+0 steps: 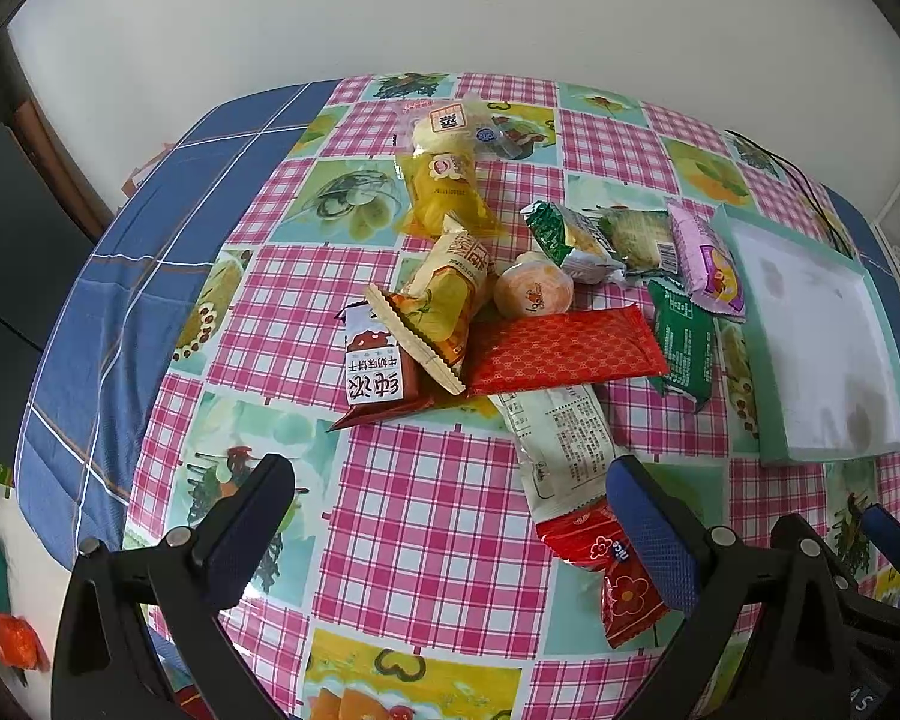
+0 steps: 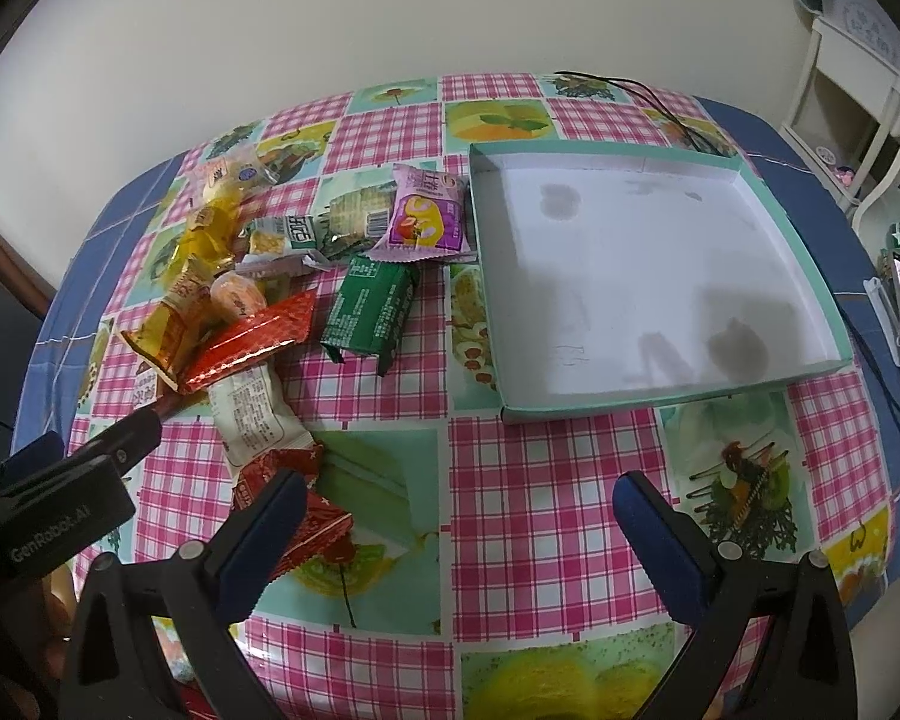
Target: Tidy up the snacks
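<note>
"GenRobot.AI" on left gripper [image 2: 48,480]

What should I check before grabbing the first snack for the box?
1. Left gripper open, holding nothing: ok.
2. Right gripper open, holding nothing: ok.
3. Box empty, opening up: ok.
4. Green packet lies apart from the pile, easy first pick: ok.
5. Red packet free to lift: not ok, other wrappers overlap its ends.
6. Black cable clear of the box: cannot tell.

A plain white wall [image 1: 450,6] stands at 12 o'clock. A white wooden chair [image 2: 858,96] is at 2 o'clock. A dark brown wooden frame [image 1: 48,144] is at 10 o'clock.
</note>
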`<state>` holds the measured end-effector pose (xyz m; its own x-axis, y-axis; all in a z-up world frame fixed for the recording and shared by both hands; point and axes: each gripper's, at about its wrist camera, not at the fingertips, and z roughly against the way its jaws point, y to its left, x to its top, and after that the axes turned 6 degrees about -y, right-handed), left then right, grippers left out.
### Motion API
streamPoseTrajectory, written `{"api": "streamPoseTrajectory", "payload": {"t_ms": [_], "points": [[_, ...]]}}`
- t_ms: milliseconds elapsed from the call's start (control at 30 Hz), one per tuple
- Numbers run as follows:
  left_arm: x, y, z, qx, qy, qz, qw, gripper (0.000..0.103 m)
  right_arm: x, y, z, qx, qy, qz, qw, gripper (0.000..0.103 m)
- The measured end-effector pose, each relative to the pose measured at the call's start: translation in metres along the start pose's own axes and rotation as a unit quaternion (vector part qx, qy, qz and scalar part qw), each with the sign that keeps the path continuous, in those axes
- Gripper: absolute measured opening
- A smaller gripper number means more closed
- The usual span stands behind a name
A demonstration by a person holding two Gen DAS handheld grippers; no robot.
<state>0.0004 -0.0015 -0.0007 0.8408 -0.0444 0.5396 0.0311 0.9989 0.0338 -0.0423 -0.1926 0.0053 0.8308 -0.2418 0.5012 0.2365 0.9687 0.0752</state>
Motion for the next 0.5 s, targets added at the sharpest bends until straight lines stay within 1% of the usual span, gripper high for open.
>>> {"api": "streamPoseTrajectory", "payload": {"t_ms": [67, 133, 333, 400, 500], "points": [[-0.0002, 0.0000, 0.0001, 0.000, 0.000, 0.000, 1.0000, 0.103, -0.0003, -0.0004, 0.0000, 0.002, -0.001, -0.001, 1.000, 0.103], [-0.0002, -0.0001, -0.0003, 0.001, 0.006, -0.002, 1.0000, 0.103, 0.0000, -0.0007, -0.0002, 0.006, 0.012, -0.005, 1.000, 0.103], [-0.0002, 0.0002, 0.0000, 0.003, 0.011, -0.003, 0.9999, 0.103, -0.0002, -0.0003, -0.0007, 0.005, 0.012, -0.004, 1.000, 0.103], [-0.0003, 0.0000, -0.0007, 0.004, 0.014, -0.003, 0.9999, 0.103, -0.0001, -0.0006, -0.0015, 0.012, 0.024, -0.008, 1.000, 0.103], [-0.0003, 0.0000, -0.0009, 0.005, 0.017, -0.004, 0.9998, 0.103, -0.0005, -0.0005, -0.0017, 0.011, 0.020, -0.007, 1.000, 0.103]]}}
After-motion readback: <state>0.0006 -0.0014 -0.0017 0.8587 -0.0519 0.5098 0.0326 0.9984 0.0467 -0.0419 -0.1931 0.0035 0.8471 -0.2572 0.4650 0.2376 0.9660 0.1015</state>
